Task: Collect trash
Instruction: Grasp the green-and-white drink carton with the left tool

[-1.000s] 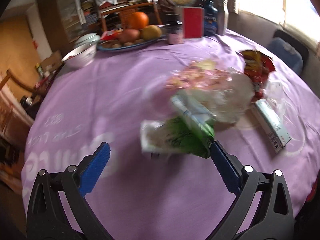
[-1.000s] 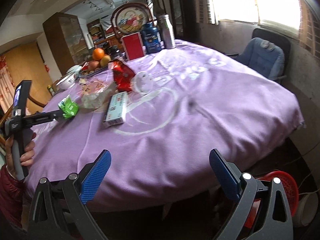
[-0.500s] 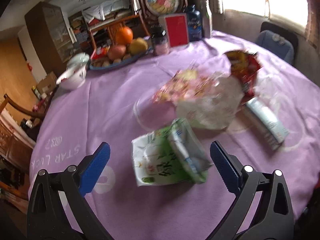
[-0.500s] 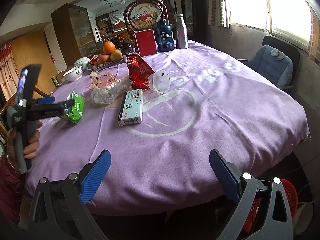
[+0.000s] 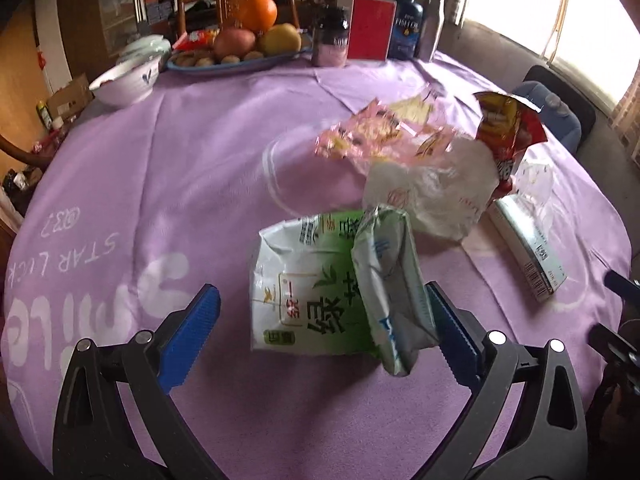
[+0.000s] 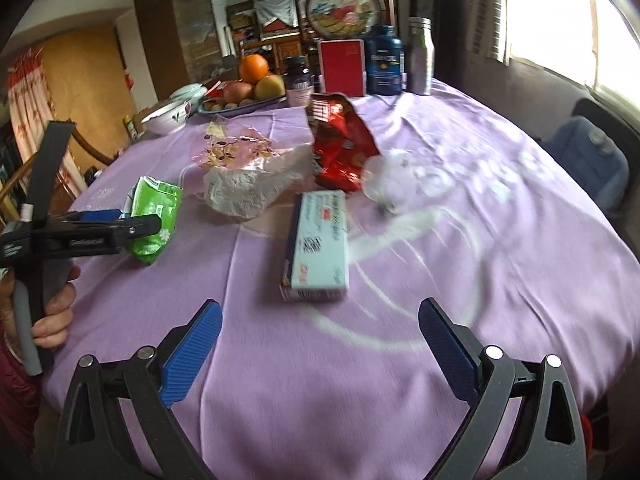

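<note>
Green-and-white snack bag (image 5: 320, 284), crumpled, glossy, big green Chinese print w/ leaf art, one end folded up into a pale blue-white flap. Lies on the purple tablecloth (image 5: 160, 184) between the left gripper (image 5: 320, 330) fingers, which are spread wide, nothing pinched; the flap sits right against the 3 o'clock finger, contact unclear.

From the bag at 1 o'clock: clear crinkled plastic bag (image 5: 436, 196), w/ pink printed wrapper (image 5: 376, 132) just beyond. Red chip bag (image 5: 508, 136) stands upright farther at 2 o'clock; pale blue carton (image 5: 528, 252) w/ barcode lies flat at 3 o'clock.

Right view: right gripper (image 6: 320, 350) also wide apart, empty, above bare cloth, carton at its 12 o'clock. A hand (image 6: 48, 308) at 9 o'clock grips the left tool's handle.

Far edge, 12 o'clock: fruit tray (image 5: 240, 62), white bowl (image 5: 128, 84), red box (image 5: 370, 26), bottles.
</note>
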The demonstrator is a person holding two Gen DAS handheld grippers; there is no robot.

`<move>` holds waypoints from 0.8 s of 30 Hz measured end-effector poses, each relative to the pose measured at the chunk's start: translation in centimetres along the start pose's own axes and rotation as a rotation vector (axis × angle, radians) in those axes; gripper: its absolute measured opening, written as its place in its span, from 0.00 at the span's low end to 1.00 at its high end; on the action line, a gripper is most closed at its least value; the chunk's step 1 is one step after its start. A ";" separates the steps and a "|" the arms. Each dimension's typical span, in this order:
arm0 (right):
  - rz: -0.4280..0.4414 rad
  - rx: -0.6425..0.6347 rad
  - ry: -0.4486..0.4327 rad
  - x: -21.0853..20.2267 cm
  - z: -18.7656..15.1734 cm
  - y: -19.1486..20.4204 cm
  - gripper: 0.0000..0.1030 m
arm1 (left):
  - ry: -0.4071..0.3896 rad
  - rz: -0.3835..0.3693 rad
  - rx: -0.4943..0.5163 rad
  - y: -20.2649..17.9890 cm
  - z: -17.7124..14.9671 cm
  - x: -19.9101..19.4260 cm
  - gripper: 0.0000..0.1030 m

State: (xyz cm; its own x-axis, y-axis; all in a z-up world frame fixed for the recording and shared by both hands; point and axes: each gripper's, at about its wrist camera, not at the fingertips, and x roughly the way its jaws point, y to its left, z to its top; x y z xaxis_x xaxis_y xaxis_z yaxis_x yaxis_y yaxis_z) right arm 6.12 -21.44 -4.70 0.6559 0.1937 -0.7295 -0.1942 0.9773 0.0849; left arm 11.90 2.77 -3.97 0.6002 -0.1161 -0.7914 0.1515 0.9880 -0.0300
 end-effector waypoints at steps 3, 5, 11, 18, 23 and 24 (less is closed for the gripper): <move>-0.012 -0.020 0.012 1.4 1.2 0.2 0.94 | -0.011 0.042 0.041 -0.7 -0.2 0.0 0.93; -0.020 -0.027 0.019 2.2 1.9 0.2 0.94 | -0.019 0.082 0.080 -1.5 -0.3 0.2 0.93; -0.005 -0.031 0.064 4.6 3.6 0.2 0.94 | -0.037 0.162 0.146 -2.5 -0.6 0.3 0.93; -0.033 -0.034 0.074 5.9 4.6 0.4 0.94 | 0.013 0.153 0.119 -1.9 -0.4 1.2 0.93; -0.001 -0.007 0.118 6.7 4.6 0.0 0.94 | 0.019 0.158 0.122 -1.9 -0.4 1.3 0.93; -0.001 -0.004 0.121 6.7 4.6 0.0 0.94 | 0.017 0.159 0.123 -1.9 -0.4 1.3 0.93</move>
State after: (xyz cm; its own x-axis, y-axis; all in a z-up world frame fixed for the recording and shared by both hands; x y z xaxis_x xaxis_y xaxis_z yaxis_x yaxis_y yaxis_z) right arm 13.88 -19.71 -6.49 0.5633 0.1806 -0.8062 -0.1967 0.9771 0.0814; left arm 12.10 0.78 -5.22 0.6106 0.0435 -0.7907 0.1509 0.9738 0.1700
